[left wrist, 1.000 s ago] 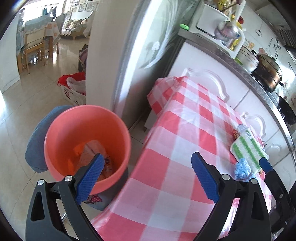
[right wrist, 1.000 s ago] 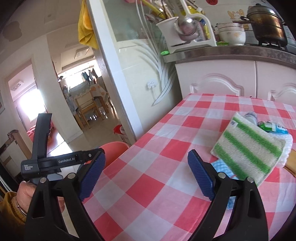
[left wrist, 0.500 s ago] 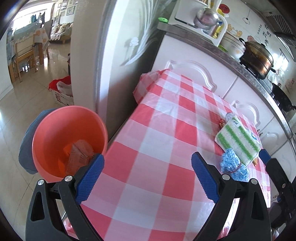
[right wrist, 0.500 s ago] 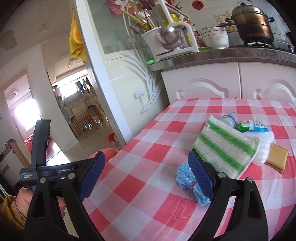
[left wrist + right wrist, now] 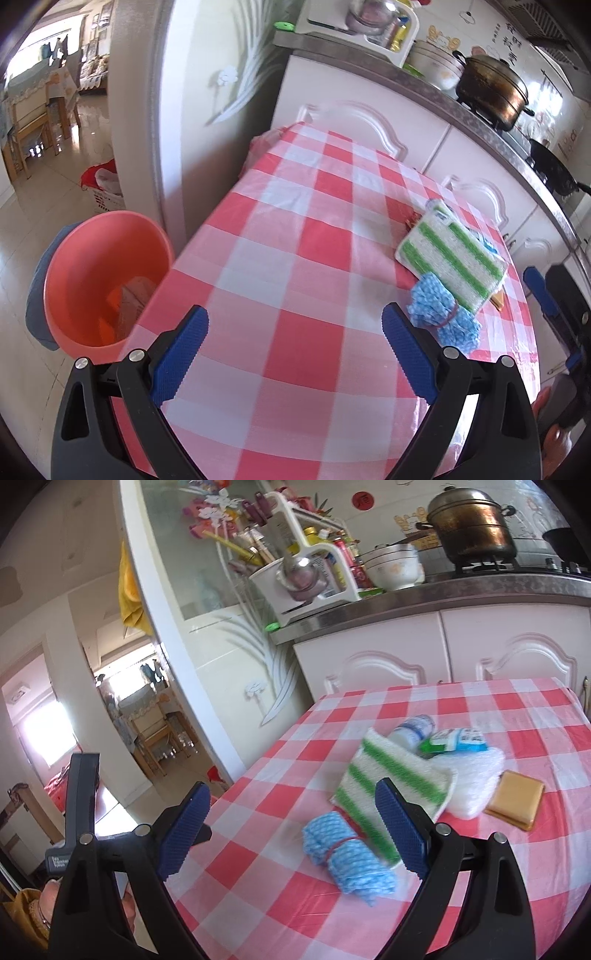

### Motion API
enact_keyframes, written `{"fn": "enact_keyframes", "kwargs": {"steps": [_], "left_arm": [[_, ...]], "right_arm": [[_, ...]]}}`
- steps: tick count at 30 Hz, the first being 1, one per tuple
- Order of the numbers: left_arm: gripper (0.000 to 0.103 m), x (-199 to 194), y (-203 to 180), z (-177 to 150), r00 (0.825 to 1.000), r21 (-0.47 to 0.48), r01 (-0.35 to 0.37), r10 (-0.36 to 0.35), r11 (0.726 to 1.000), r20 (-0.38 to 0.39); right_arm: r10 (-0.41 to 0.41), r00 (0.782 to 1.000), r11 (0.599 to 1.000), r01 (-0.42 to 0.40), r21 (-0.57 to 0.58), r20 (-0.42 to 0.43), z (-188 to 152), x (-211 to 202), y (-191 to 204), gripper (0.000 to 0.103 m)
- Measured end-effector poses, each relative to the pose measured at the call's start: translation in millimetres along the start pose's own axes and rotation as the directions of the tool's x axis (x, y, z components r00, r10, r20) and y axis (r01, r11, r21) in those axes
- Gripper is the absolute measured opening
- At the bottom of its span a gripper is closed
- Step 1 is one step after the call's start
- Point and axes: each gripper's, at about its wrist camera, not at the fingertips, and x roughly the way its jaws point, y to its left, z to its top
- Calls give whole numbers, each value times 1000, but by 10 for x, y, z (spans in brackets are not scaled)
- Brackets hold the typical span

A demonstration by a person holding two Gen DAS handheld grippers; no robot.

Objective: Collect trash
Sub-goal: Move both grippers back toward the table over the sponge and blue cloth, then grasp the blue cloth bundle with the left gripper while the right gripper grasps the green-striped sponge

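1. The green-striped cloth (image 5: 397, 780) covers part of the small bottle (image 5: 413, 728) and the green packet (image 5: 456, 738).
2. The right finger pad (image 5: 400, 829) hides one corner of that cloth.
3. The table edge hides part of the pink bucket (image 5: 92, 258).
4. The paper in the bucket (image 5: 131, 301) is too blurry to tell what it is.

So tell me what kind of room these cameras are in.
A home kitchen, most likely: a lidded pot sits on a gas stove, a utensil rack stands on the counter above white cabinets, and a checked tablecloth covers the table.
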Motion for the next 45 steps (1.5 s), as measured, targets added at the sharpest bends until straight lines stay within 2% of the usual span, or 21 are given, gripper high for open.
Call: {"fn": "enact_keyframes", "kwargs": {"steps": [16,26,31,37,39,41,45], "left_arm": [[94,169,-687,-137,996,115,66,-59,991,-65],[94,321,-1056,-237,982,159,156,-136,975,-129],[94,419,-1176,-235,975,135,186,-166,973,-150],[94,501,-1332,-251,974,180,194,-167,964,-156],[94,538,-1332,-247,972,170,194,-166,966,-164],[94,589,-1325,-234,972,154,191,-165,969,-168],[94,676,-1338,-196,973,161,184,-157,970,-170]], "right_arm": [[-133,990,978,125,165,40,169,-329,-911,91],[-203,979,938,196,286,-6,167,-443,-1562,91],[-146,989,924,150,351,-38,115,-410,-1756,91],[-100,994,906,113,408,-53,68,-407,-1889,91],[-66,996,909,82,409,-53,75,-386,-1849,83],[23,998,904,3,428,-56,71,-308,-1767,76],[113,989,916,-66,395,-97,69,-137,-1523,59]]}}
